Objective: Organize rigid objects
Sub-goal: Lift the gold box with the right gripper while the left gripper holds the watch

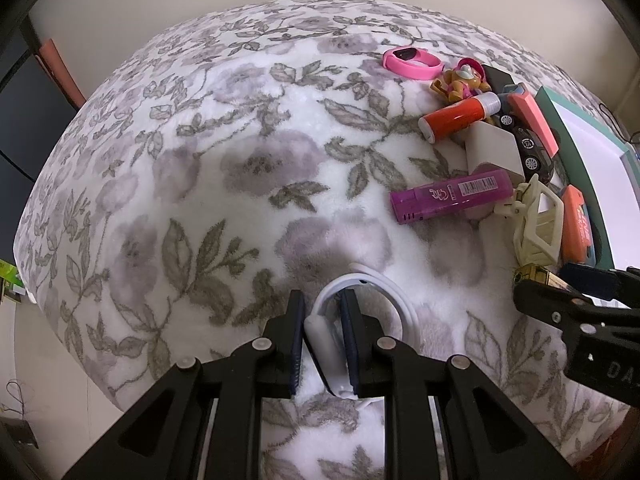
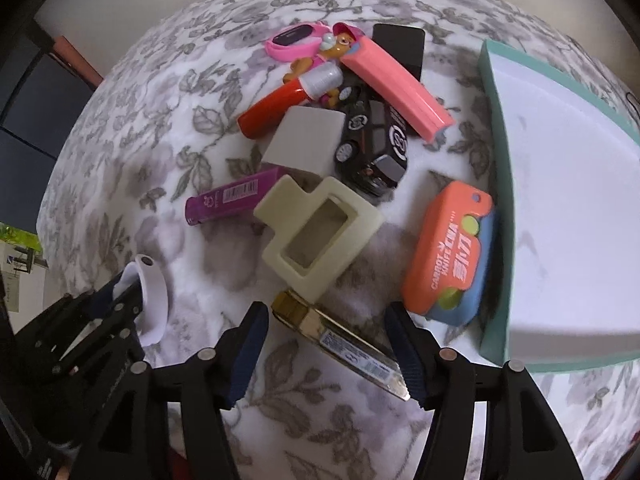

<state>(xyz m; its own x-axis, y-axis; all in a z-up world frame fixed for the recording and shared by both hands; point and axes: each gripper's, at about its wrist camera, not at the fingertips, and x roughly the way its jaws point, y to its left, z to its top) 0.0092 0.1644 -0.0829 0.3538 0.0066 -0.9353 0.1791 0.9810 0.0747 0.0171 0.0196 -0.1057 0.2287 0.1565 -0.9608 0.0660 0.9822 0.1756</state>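
Below, left gripper (image 1: 323,344) around white band (image 1: 394,304)

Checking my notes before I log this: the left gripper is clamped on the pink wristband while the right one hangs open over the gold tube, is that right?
Not quite. The left gripper is clamped on the white wristband, as the left wrist view shows; the pink wristband lies untouched on the blanket. The rest stands.

I see a floral fleece blanket (image 1: 248,168) spread beneath everything, a pale wall (image 1: 160,8) beyond it, and dark furniture (image 1: 16,92) at the far left
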